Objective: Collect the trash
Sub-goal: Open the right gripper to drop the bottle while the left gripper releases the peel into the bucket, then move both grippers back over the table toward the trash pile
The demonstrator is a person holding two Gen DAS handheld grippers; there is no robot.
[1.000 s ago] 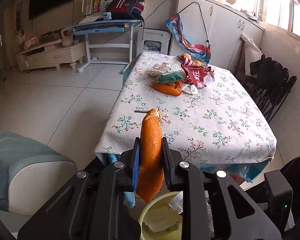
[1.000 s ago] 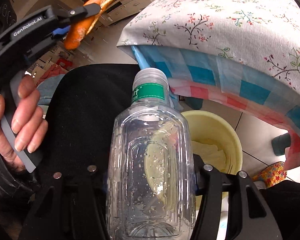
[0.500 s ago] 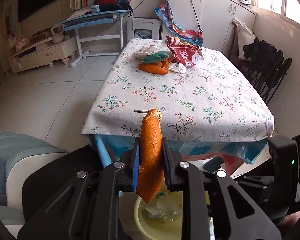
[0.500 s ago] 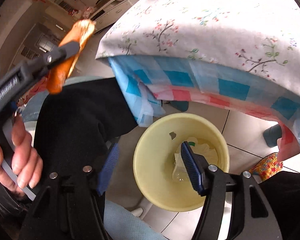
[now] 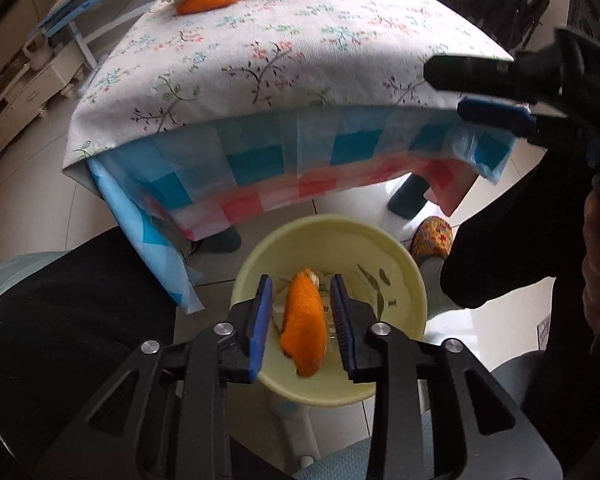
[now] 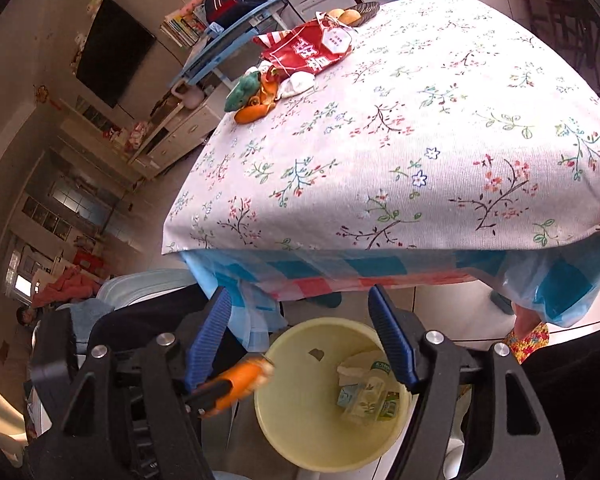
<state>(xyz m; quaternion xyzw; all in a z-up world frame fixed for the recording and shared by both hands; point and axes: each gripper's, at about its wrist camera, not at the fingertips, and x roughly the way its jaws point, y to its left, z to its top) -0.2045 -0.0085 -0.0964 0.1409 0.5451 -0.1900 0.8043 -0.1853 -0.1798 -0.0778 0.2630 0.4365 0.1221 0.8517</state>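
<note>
Hanging right over the pale yellow trash bin (image 5: 412,280), the left gripper (image 5: 302,320) has just been opening its blue-padded jaws, and the orange peel (image 5: 304,320) sits loose in the gap between them, bright orange with a whitish tip, a bit blurred, lower middle of the left wrist view. From the right wrist view that same peel (image 6: 240,380) shows at the bin's left rim. The right gripper (image 6: 300,340) has been spreading too, nothing between its pads, bin (image 6: 292,420) straight below. Inside the bin lies a clear plastic bottle (image 6: 366,398) with a green label on crumpled paper. Behind is a table (image 6: 420,140) with a floral cloth over a blue and pink checked plastic sheet, and more peels (image 6: 256,108) and a red bag (image 6: 312,50) are piled at its far end, upper middle. Floor's pale tile.
</note>
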